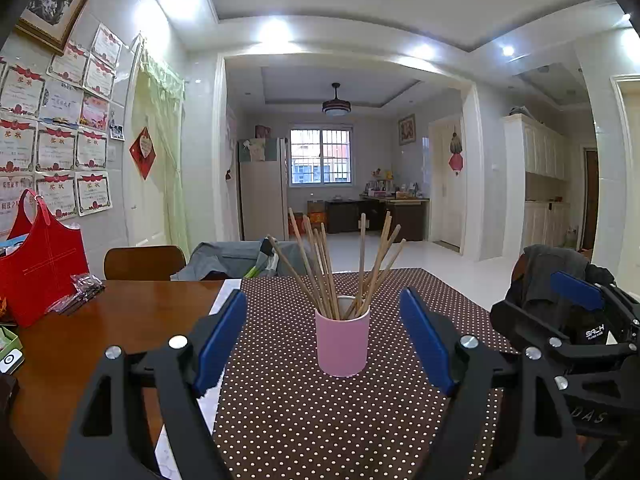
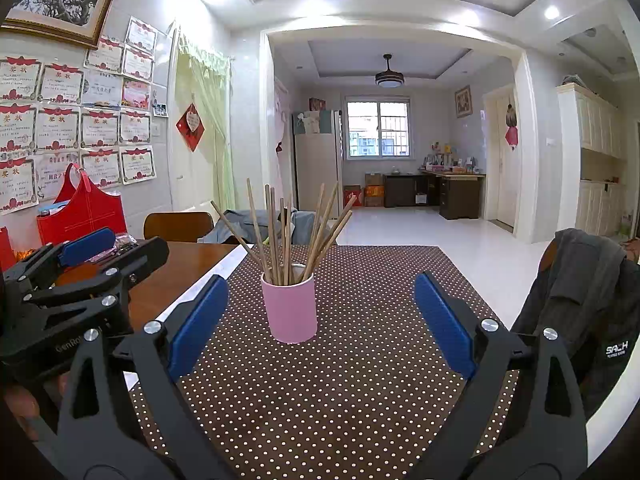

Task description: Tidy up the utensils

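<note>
A pink cup stands upright on a brown polka-dot cloth, with several wooden chopsticks fanned out of it. My left gripper is open, its blue pads wide apart, the cup straight ahead between them but farther off. My right gripper is open too and holds nothing, with the cup slightly left of centre ahead. Each gripper shows in the other's view: the right one at the right edge, the left one at the left edge.
The wooden table extends left of the cloth, carrying a red bag and a small plastic packet. A wooden chair back stands behind the table. A chair draped with a dark jacket sits at the right.
</note>
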The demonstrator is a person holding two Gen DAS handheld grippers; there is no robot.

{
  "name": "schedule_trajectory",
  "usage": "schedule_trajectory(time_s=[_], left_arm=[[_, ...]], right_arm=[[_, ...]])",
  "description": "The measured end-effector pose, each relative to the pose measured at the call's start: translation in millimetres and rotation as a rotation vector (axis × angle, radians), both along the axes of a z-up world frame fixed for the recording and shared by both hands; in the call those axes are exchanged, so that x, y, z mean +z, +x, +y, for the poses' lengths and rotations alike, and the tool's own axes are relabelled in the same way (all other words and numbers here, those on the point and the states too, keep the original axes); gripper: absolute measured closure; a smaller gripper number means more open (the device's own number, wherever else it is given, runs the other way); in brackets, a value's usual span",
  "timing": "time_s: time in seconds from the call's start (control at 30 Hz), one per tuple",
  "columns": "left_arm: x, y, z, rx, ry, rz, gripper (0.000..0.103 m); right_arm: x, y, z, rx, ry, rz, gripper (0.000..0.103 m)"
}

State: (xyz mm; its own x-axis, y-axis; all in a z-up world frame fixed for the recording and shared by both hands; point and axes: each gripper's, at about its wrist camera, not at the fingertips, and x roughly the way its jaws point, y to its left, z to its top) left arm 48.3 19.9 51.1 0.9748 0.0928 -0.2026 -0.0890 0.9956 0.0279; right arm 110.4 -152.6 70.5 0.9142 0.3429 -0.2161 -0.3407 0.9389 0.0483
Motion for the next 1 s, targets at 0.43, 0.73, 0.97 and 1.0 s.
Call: schedule_trajectory(time_s=[0.43, 0.73, 0.97, 1.0], left_arm=[[-3.0, 0.5, -0.4, -0.003, 0.001, 0.005, 0.025], [-4.2, 0.9, 0.1, -0.008, -0.002, 0.009, 0.025], [-4.5, 1.2, 0.5, -0.008, -0.002, 0.011, 0.025], [-4.4, 1.3, 0.4, -0.008, -0.001, 0.012, 0.025]], right_arm=[[-2.1, 0.4, 0.3, -0.001, -0.001, 0.005, 0.011], [-6.3, 1.1, -0.2, -0.004, 0.001, 0.009, 0.011], [-6.9, 1.3, 0.2, -0.003, 0.001, 0.01, 0.011], [-6.8, 1.2, 0.3, -0.003, 0.001, 0.01, 0.011]])
